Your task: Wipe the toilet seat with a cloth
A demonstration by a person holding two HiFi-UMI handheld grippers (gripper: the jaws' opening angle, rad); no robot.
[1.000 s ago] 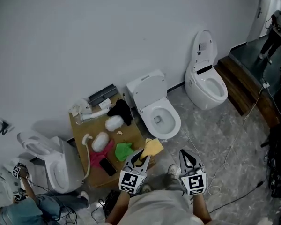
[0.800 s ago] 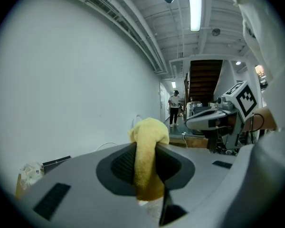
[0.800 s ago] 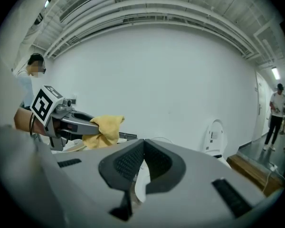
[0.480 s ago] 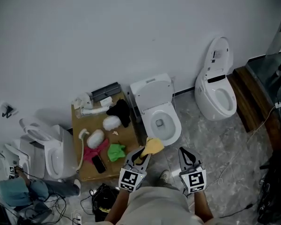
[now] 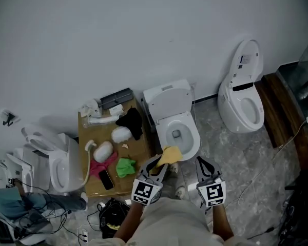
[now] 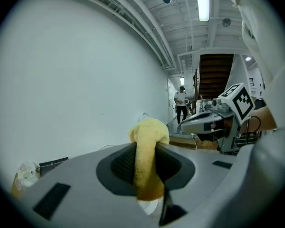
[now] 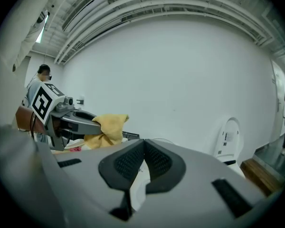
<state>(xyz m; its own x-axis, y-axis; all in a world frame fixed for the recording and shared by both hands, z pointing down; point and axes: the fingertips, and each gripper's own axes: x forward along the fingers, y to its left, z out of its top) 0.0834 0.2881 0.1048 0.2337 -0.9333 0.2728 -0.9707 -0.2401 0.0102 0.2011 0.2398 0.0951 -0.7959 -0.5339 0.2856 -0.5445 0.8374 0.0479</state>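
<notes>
Yellow cloth (image 5: 170, 155) clamped in left claw (image 5: 160, 166); hides front of toilet seat (image 5: 193, 135).

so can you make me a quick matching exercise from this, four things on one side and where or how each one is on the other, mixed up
Things:
1. yellow cloth
2. green cloth
3. middle toilet's lid
4. right gripper

Place or state:
a. shut, nothing between the jaws
b. lying on the brown board
c. clamped in the left gripper
d. raised, bowl open

Pairs: 1-c, 2-b, 3-d, 4-a
</notes>
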